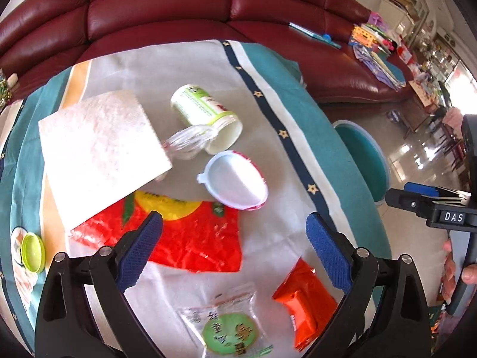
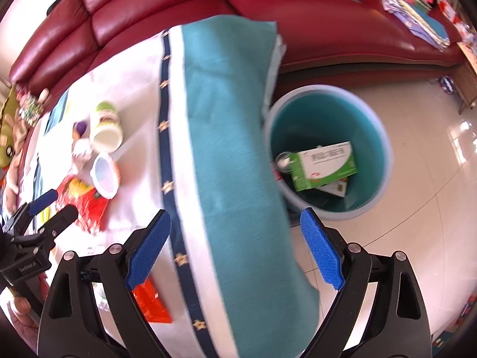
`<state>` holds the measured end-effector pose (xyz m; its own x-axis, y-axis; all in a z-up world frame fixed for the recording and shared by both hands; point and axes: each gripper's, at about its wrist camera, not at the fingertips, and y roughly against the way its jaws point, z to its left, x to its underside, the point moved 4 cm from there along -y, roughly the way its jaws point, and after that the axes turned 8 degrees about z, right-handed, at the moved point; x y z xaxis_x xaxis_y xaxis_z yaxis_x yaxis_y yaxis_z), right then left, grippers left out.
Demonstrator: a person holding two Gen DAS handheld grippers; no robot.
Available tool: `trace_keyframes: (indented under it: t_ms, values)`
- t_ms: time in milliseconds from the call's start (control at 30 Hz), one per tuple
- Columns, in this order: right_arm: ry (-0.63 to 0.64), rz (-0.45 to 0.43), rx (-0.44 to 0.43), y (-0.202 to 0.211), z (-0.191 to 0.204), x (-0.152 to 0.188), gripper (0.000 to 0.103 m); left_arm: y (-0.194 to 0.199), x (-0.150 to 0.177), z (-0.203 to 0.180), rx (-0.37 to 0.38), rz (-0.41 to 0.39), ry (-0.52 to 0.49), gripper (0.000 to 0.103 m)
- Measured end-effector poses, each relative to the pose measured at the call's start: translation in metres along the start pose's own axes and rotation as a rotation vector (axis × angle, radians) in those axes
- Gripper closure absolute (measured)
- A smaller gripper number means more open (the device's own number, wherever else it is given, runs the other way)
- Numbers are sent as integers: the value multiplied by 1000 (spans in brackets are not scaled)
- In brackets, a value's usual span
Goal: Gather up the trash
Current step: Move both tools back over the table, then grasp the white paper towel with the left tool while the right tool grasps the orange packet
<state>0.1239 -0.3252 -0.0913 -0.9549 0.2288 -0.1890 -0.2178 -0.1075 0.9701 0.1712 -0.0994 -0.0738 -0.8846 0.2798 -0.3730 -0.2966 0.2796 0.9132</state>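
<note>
My left gripper (image 1: 234,237) hangs open over the table, nothing between its blue pads. Below it lies a red and yellow snack bag (image 1: 190,238). Beyond are a white napkin (image 1: 98,152), a tipped white and green cup (image 1: 205,110) with crumpled clear plastic (image 1: 187,144), and a round white lid (image 1: 235,180). Nearer me lie a clear wrapper with a green label (image 1: 229,328) and an orange packet (image 1: 304,301). My right gripper (image 2: 235,246) is open and empty above the table's edge, near the teal bin (image 2: 375,125), which holds a green and white box (image 2: 325,164).
A teal and white tablecloth (image 1: 298,95) covers the table and drapes over its edge. A small green cap (image 1: 32,252) sits at the left. A dark red leather sofa (image 1: 179,6) stands behind, with books and papers (image 1: 378,50) on it. Glossy tiled floor (image 2: 432,179) surrounds the bin.
</note>
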Motion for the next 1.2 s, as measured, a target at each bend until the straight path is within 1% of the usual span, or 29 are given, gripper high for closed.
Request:
trace_keyframes:
  t_ms: [67,233,333,400,467,567,633,733,833,933,967,1000,1033,1067,1133,1167,1200]
  values:
    - [44,30,-12,-8,22,12,18,4,11,15,-8,-1,21,6]
    - [121,76,-4,-20,64,30,18,11,32,48,-10,-8,81,6]
    - [150,77,8,-21,82,28,18,13,36,69,-22,-15,117,6]
    - [172,77,10,-22,95,23,18,14,36,85,-42,-22,136,6]
    - [193,79,9,-24,105,18,18,14,29,100,-70,-29,153,6]
    - [207,88,8,-31,116,11,18,11,11,123,-117,-28,171,6]
    - [207,102,6,-37,120,7,18,9,-3,132,-128,-37,174,6]
    - [198,116,8,-44,121,0,18,4,-25,134,-133,-55,145,6]
    - [186,122,6,-49,120,-10,18,-7,-46,134,-161,-61,118,6]
    - [178,129,8,-54,119,-17,18,-21,-55,130,-178,-51,73,8]
    - [177,132,7,-56,119,-19,18,-25,-55,128,-191,-47,59,18]
    - [179,135,5,-58,119,-20,18,-29,-54,126,-192,-37,47,31]
    - [182,139,4,-59,119,-20,18,-32,-51,124,-183,-25,41,37]
    - [185,142,5,-60,119,-20,18,-34,-47,123,-174,-23,40,50]
    - [191,146,4,-62,121,-20,18,-32,-43,118,-175,-35,26,58]
    - [195,147,3,-63,121,-19,18,-29,-40,115,-183,-44,16,71]
    - [198,146,4,-63,122,-19,18,-27,-38,113,-178,-48,10,87]
